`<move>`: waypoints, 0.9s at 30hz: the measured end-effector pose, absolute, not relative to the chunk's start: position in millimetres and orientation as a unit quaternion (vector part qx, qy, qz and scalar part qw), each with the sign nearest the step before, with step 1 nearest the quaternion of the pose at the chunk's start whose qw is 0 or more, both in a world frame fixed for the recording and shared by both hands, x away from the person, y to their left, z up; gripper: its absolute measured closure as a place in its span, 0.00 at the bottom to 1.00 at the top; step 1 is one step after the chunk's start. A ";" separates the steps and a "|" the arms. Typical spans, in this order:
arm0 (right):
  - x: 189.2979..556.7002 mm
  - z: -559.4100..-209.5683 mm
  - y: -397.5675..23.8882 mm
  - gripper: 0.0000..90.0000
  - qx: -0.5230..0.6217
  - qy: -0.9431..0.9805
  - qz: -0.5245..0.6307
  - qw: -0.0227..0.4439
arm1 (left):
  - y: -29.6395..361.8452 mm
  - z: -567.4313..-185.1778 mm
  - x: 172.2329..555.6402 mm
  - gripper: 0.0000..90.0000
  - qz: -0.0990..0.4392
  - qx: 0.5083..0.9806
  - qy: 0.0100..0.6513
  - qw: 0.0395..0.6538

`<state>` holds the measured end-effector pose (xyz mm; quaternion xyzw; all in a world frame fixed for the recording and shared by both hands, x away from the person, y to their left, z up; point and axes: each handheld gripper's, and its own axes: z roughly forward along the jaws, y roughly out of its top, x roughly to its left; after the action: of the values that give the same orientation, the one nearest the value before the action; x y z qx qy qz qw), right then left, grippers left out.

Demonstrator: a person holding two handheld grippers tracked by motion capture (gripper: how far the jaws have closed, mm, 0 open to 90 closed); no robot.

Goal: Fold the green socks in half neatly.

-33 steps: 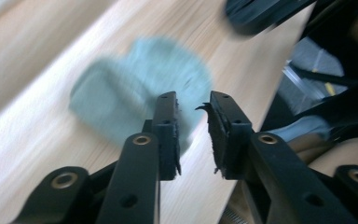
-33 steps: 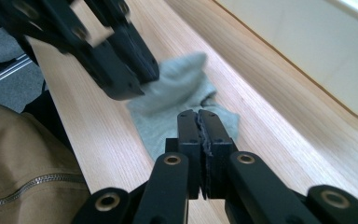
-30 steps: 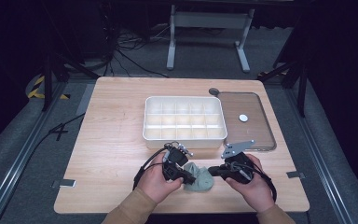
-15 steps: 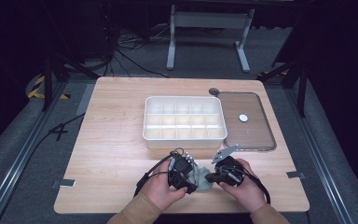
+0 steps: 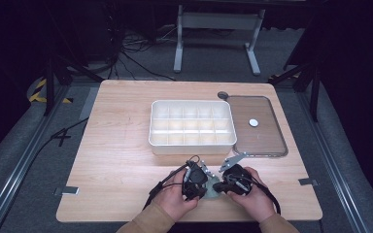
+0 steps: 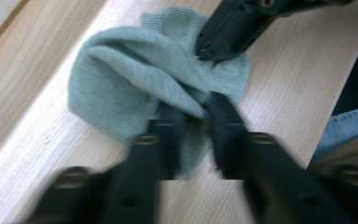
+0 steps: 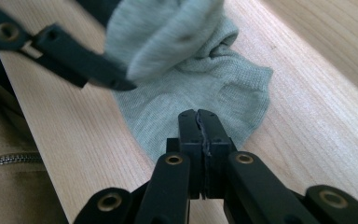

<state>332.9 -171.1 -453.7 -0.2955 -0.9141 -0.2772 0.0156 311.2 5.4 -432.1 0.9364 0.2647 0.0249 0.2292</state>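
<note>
1. A soft, ribbed grey-green sock (image 6: pixel 135 88) is lying crumpled near the front edge of the pale wooden table (image 5: pixel 121 145).
2. The left gripper (image 6: pixel 193 114), whose jaws have just been closing, is pinching a knit fold.
3. The right gripper (image 7: pixel 199 122) is clamping the sock's thin edge.

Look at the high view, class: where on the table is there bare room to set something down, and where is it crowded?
Free: the wide bare wood left of the white divided tray, out to the table edge, and the strip behind the tray. Crowded: the near middle, where both grippers meet over the grey-green sock, and the right side, taken by the clear lid.
</note>
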 end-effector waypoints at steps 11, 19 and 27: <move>333.9 -455.1 -173.7 1.00 -0.299 -0.911 -0.284 0.025 | -7.0 -433.6 304.4 0.98 0.033 0.945 0.210 0.247; 333.2 -428.3 -193.1 1.00 -0.311 -0.897 -0.315 0.010 | -7.6 -444.4 309.8 0.96 0.003 0.940 0.230 0.253; 325.5 -410.2 -185.4 1.00 -0.298 -0.878 -0.374 -0.016 | -9.5 -447.0 311.2 0.88 -0.011 0.935 0.235 0.267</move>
<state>325.5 -185.4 -410.2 -0.2977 -0.8780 -0.3744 -0.0163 311.2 -9.5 -447.0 0.9346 0.2348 -0.0110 0.2670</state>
